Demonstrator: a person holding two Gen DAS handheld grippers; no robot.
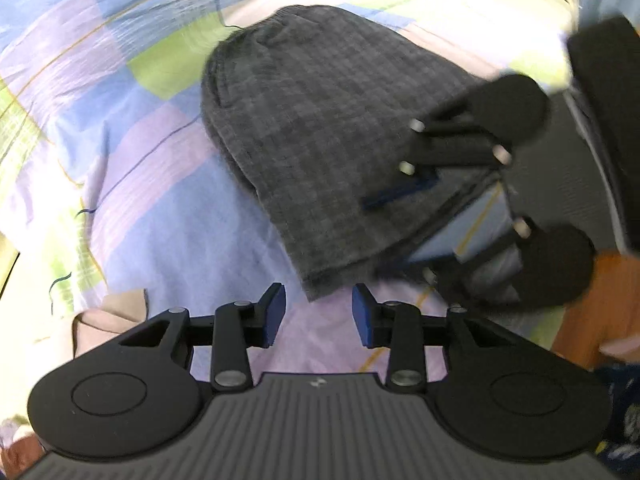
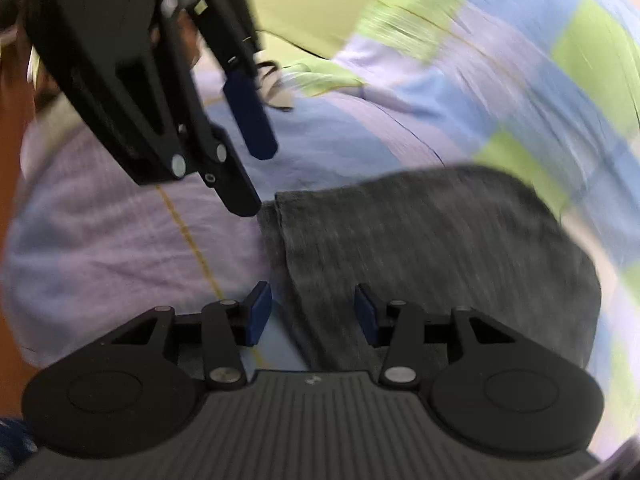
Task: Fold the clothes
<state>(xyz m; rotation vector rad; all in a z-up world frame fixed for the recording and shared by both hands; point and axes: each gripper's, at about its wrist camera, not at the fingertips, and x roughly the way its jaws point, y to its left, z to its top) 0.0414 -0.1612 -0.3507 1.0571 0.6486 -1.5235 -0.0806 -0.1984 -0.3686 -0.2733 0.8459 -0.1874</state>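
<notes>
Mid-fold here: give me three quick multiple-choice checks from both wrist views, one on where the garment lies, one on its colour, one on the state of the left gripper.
1. Where does the garment lie?
A. On the checked bedsheet
B. On a wooden floor
C. In a basket

2. What colour is the garment?
A. Red
B. Grey
C. White

3. How is the left gripper?
A. Shut on the garment
B. Open, holding nothing
C. Out of view

Key:
1 A, the garment rests on the checked bedsheet.
2 B, its knit is dark grey in both views.
3 B, the left gripper shows a gap between its blue pads with only sheet between them.
</notes>
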